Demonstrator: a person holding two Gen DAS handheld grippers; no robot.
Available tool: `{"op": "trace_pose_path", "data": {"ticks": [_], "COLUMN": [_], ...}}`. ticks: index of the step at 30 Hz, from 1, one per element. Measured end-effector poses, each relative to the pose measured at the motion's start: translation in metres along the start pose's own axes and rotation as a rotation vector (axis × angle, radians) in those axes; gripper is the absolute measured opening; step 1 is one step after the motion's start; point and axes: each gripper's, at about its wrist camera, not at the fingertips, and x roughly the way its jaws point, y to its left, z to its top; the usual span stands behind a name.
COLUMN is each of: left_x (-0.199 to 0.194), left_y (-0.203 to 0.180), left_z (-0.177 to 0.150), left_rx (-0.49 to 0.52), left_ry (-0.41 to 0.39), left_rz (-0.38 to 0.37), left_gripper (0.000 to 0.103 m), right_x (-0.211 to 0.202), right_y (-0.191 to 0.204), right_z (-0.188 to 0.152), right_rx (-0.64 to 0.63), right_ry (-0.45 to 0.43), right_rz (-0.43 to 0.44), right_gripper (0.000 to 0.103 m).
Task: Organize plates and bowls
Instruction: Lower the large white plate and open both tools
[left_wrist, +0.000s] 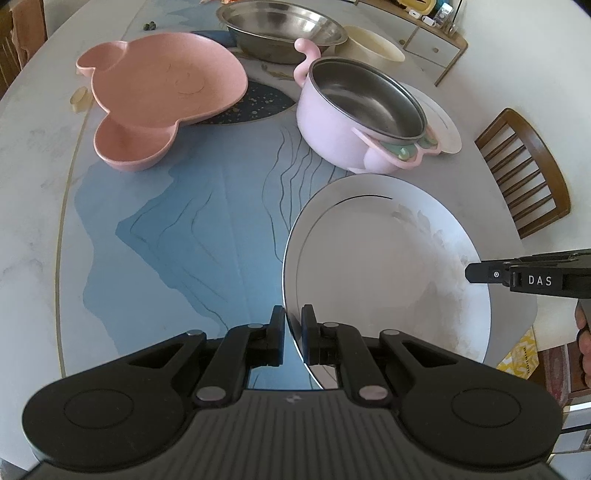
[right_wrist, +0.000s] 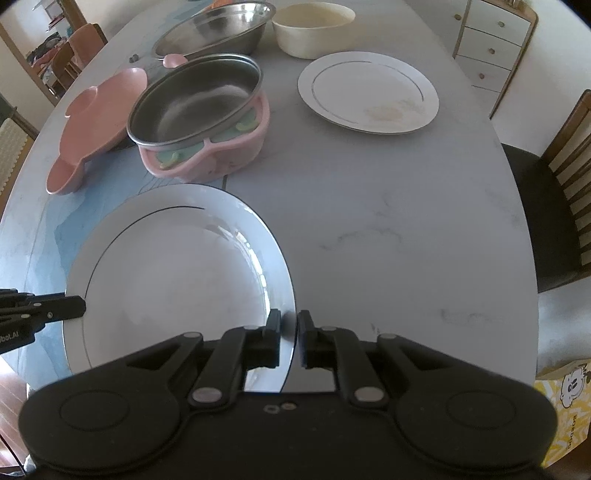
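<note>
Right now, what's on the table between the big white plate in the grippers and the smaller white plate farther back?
Nothing: in the right wrist view, only bare grey tabletop lies between the large white plate and the smaller white plate.

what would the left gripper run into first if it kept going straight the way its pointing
Probably the table. The left gripper is tilted steeply down, its jaws straddling the near rim of the large white plate, so the blue-patterned top just beyond looks first. The pink bowl sits farther off; depth is unclear.
</note>
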Motion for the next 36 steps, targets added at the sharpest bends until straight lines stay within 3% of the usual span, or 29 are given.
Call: {"op": "trace_pose_path", "data": {"ticks": [7,12,16,19,21,24,28,33,36], "left_x": [-0.014,-0.033,-0.046,-0.048,-0.048,-0.045,-0.029,-0.007,0.007], "left_y": [0.004,0.001,-0.013,-0.029,-0.041,-0.060,-0.089,-0.122,-0.144], "left_z": [-0.002,0.004,0.017,0.029,0.036,0.049,0.073,0.103,0.118], "left_rx": [-0.018,-0.005,0.034,0.067,0.077,0.070,0.066,0.028,0.010], "left_ry": [-0.036,-0.082,-0.132,-0.167,-0.196,-0.238,-0.248,-0.254,-0.259], "left_rz": [0.016,0.013,0.025,0.040,0.048,0.058,0.072,0.068,0.074], "left_gripper": [0.008,0.012,0.016,0.030,0.048,0.065,0.066,0.074,0.077], "right_x": [-0.016,-0.036,-0.046,-0.048,-0.049,-0.048,-0.050,-0.047,-0.045], "right_y": [-0.007,-0.015,-0.023,-0.031,-0.039,-0.053,-0.076,-0.107,-0.125], "right_z": [-0.005,-0.004,0.005,0.016,0.025,0.041,0.065,0.101,0.124], "right_rx": [0.019,0.020,0.007,-0.013,-0.031,-0.048,-0.077,-0.125,-0.155], "right_ry": [-0.020,-0.059,-0.082,-0.093,-0.102,-0.107,-0.125,-0.136,-0.143], "right_rz": [-0.012,-0.007,0.010,0.021,0.019,0.027,0.047,0.071,0.081], "right_gripper": [0.022,0.038,0.042,0.043,0.045,0.049,0.062,0.076,0.079]}}
